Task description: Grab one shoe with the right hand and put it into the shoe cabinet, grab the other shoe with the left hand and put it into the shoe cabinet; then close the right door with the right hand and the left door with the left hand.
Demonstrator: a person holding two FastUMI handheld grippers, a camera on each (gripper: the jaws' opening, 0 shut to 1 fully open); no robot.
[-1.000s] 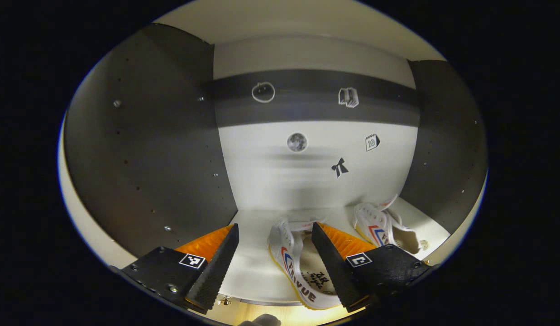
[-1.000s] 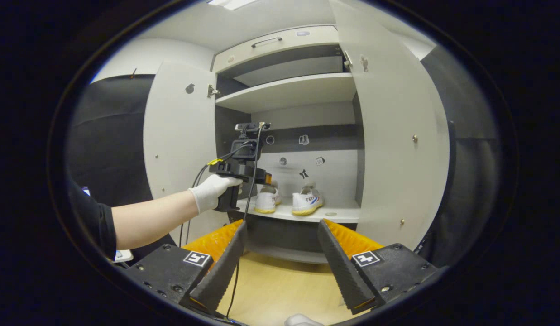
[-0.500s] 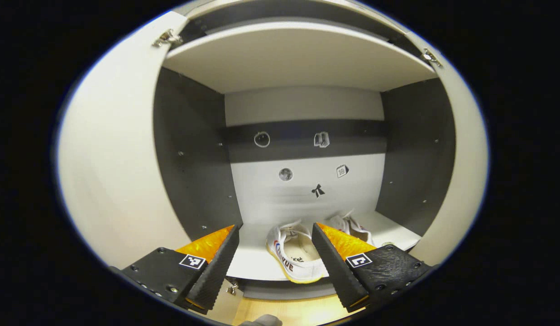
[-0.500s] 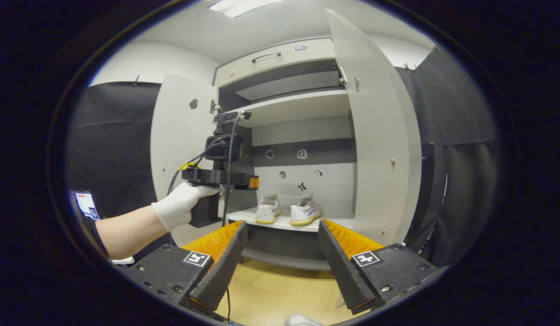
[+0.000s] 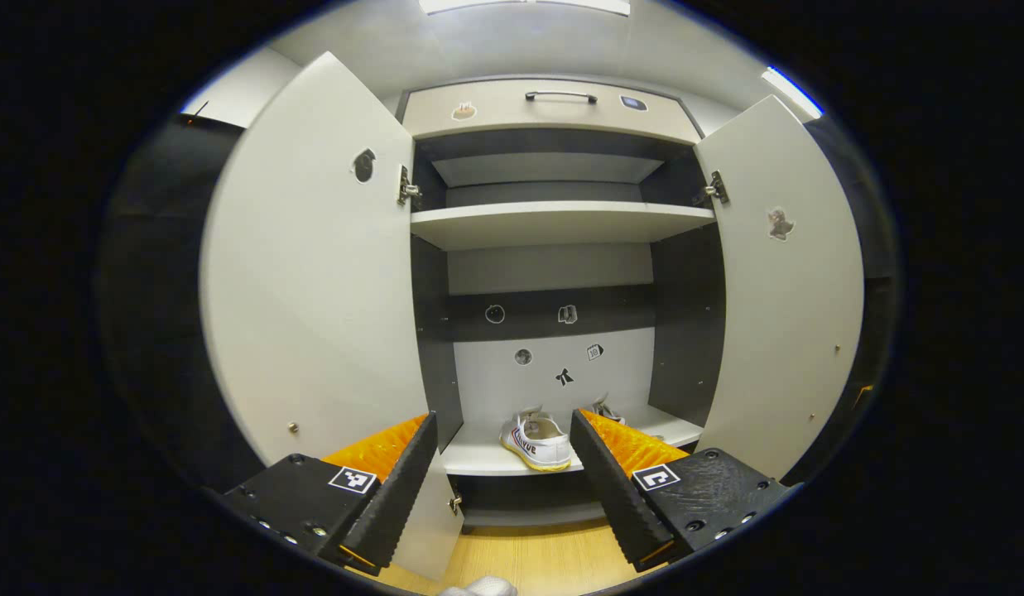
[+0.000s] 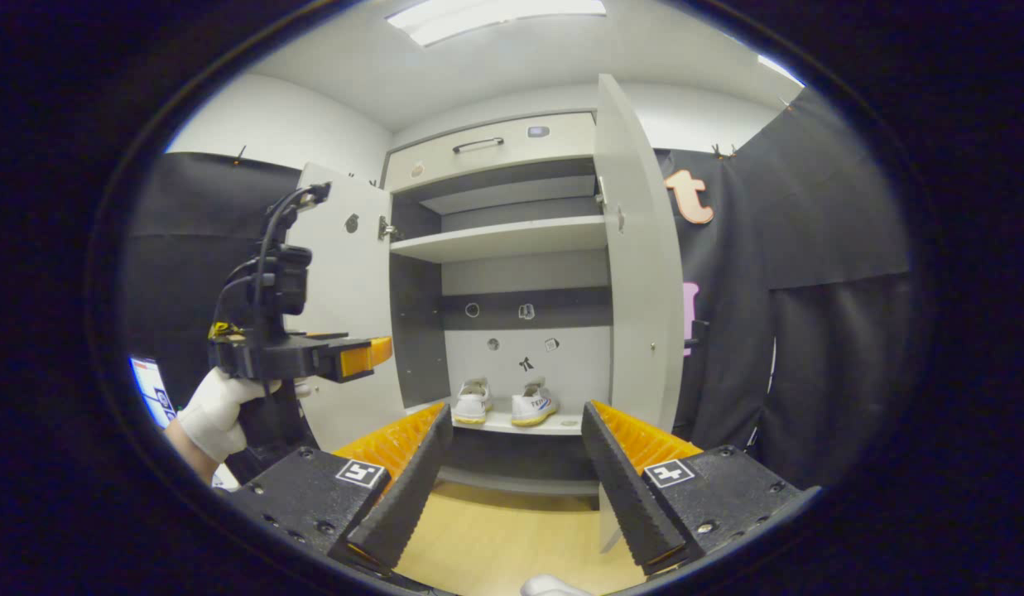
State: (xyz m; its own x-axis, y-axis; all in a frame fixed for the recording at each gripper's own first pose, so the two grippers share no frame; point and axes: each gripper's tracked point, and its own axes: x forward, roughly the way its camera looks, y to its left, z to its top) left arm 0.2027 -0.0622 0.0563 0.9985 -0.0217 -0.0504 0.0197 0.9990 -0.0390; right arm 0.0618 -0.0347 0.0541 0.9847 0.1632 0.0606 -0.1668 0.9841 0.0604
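- The shoe cabinet (image 6: 512, 248) stands with its left door (image 5: 313, 273) and right door (image 5: 785, 281) both swung open.
- Both shoes rest side by side on the cabinet's lower shelf (image 6: 520, 424): the left shoe (image 6: 473, 401) and the right shoe (image 6: 534, 403), heels outward.
- The left claw (image 5: 503, 484) is spread wide, holds nothing, and sits in front of the cabinet, apart from it.
- The right claw (image 6: 516, 488) is also spread wide and empty, in front of the cabinet.
- A gloved hand (image 6: 218, 410) holds the left claw near the left door.
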